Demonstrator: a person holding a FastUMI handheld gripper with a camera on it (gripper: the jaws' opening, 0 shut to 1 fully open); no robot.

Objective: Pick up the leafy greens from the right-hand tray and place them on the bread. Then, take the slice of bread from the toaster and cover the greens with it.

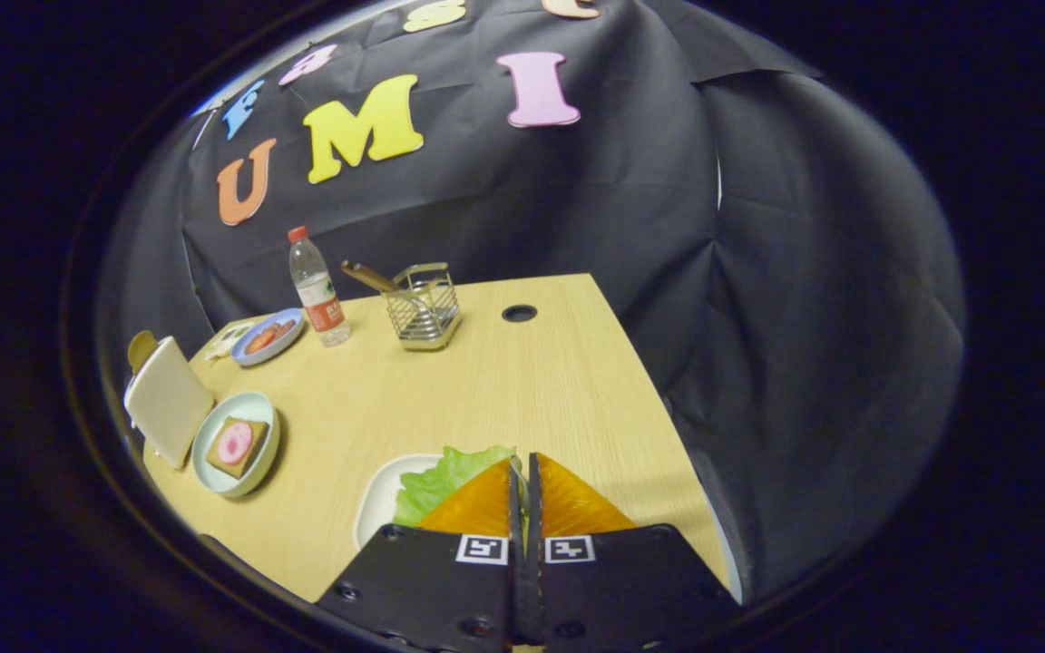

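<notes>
Gripper: the gripper (523, 472) had its two fingers drawn almost together, with only a thin slit between the tips, low over the near edge of the table (522, 399).
Grasp: a sliver of leaf seemed caught in the slit at the tips, so the fingers were probably clenched on the greens, though the contact was too small to see clearly.
Greens: the leafy greens (445, 479) lay on the white tray (377, 508), just to the left of the fingertips and touching them.
Bread: the slice with a pink round on top (236, 444) sat on a pale green plate (234, 443), well to the left of the tray.
Toaster: the white toaster (165, 399) stood just beside that plate, with a brown slice (141, 347) poking out of its top.
Other items: a water bottle (317, 288), a blue plate of food (268, 336) and a wire basket (422, 313) stood at the far side.
Step in hand: judged to be the pick of the greens, early in the task.
Doing it well: the pinch should bite a thick fold of leaf, not a frilly edge. The lift should go straight up so the tray stayed put. The carry should stay low towards the green plate.
</notes>
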